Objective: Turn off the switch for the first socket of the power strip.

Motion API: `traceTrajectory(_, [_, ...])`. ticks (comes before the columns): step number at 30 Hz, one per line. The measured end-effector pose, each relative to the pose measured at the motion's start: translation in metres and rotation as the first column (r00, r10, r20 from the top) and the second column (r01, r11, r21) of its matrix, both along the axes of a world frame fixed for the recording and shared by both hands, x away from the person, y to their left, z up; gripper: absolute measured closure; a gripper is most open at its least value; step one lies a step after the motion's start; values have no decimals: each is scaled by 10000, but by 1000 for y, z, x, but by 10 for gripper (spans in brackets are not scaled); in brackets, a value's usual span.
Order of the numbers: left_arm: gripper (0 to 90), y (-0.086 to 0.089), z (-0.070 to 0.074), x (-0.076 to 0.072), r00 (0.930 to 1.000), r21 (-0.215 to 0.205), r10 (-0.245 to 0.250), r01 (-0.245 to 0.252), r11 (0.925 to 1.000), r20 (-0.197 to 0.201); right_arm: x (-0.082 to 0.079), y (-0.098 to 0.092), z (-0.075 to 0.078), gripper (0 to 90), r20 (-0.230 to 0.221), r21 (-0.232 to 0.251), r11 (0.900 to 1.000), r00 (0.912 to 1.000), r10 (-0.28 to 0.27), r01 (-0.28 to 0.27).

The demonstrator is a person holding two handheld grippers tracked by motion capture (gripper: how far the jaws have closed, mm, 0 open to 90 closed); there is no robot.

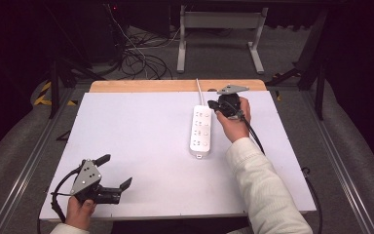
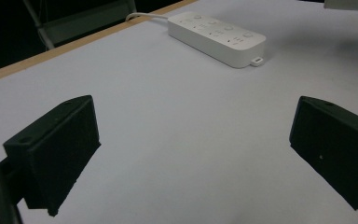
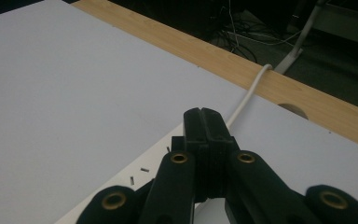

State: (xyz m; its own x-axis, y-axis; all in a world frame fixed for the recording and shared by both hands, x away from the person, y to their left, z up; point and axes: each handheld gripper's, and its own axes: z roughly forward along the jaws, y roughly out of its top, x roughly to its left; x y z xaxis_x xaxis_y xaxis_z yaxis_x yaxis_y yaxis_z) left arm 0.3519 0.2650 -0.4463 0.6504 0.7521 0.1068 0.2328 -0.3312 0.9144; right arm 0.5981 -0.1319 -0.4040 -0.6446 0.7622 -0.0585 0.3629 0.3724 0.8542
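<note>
Power strip [image 1: 201, 129] lies right of table [image 1: 141, 141] centre, long axis running away from the person, cord [image 1: 199, 91] leaving its far end over the wooden back edge [image 1: 175, 86]. Right gripper [image 1: 213, 105] sits at the strip's far right corner, touching or just above it; can't tell which from the high view. Its jaws are pressed together with nothing between them in the right gripper view [image 3: 201, 116], tips pointing down at the strip's far end near the cord. Left gripper [image 1: 116, 170] rests well away from the strip, near the front-left of the table, jaws spread wide, empty; in its own view [image 2: 191, 154] the strip [image 2: 216, 38] lies far ahead.

Judgement: step in hand looks like pressing a switch or nudging the strip with closed tips. Do it well: keep tips closed, come straight down on the button, light push, don't skid the strip sideways. Left could steady the near end if it slides.

Strip: white glossy plastic, rounded rectangular bar, rows of sockets, small tab at near end. Cord: white, round, flexible. Table: matte white board, pale wood strip behind. Jaws: black, blocky, matte pads; brass rivets on right gripper's links.
</note>
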Motion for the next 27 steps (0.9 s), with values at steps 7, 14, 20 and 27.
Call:
traceTrajectory(7, [16, 0, 1, 0, 10000, 20, -8, 8, 10000, 19, -7, -1, 6, 900, 38, 51, 9991, 9991, 413, -413])
traceTrajectory(14, [16, 1, 1, -1, 10000, -98, -9, 9, 10000, 15, -25, -8, 19, 608, -64, 521, 9935, 9948, 1021, -1017])
traceTrajectory(20, [16, 0, 1, -2, 10000, -33, -4, 4, 10000, 20, -50, -16, 32, 436, 307, 827, 9876, 9909, 1312, -1334])
traceTrajectory(27, [16, 3, 1, -1, 10000, -381, -95, 94, 9992, -10, -77, -25, 42, 291, 497, 1002, 9797, 9844, 1691, -1733])
